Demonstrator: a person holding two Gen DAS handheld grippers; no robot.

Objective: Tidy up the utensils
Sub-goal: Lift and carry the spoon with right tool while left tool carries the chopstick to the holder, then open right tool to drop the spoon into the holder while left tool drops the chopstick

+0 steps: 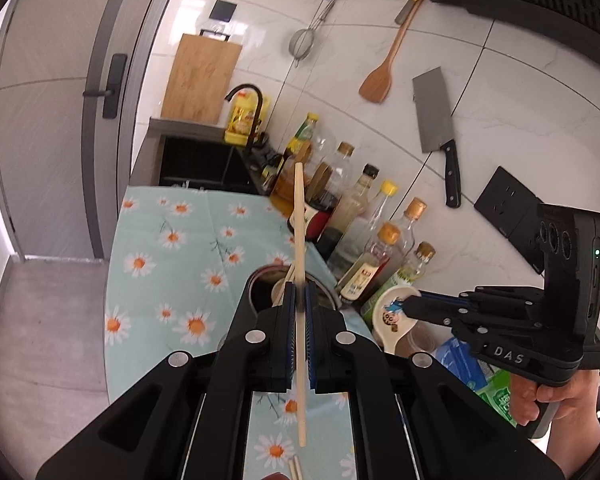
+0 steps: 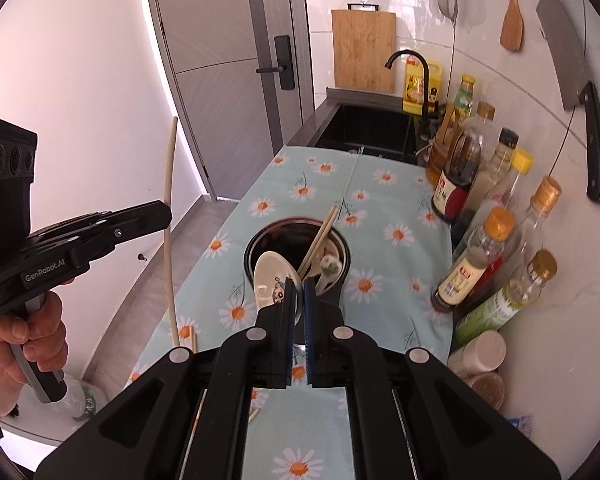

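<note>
Left wrist view: the left hand-held gripper (image 1: 299, 300) pinches one chopstick (image 1: 299, 240) above the holder (image 1: 256, 284)

Right wrist view: the right hand-held gripper (image 2: 299, 292) pinches a spoon (image 2: 270, 276) over the holder (image 2: 340, 248), mid-counter; loose chopsticks (image 2: 194, 340) at the near left counter (image 2: 380, 200) edge remain, so roughly midway

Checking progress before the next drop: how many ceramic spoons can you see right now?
2. One cartoon-print spoon is clamped in the right gripper over the holder; one green-patterned spoon sits inside it. Others may be hidden deeper.
</note>
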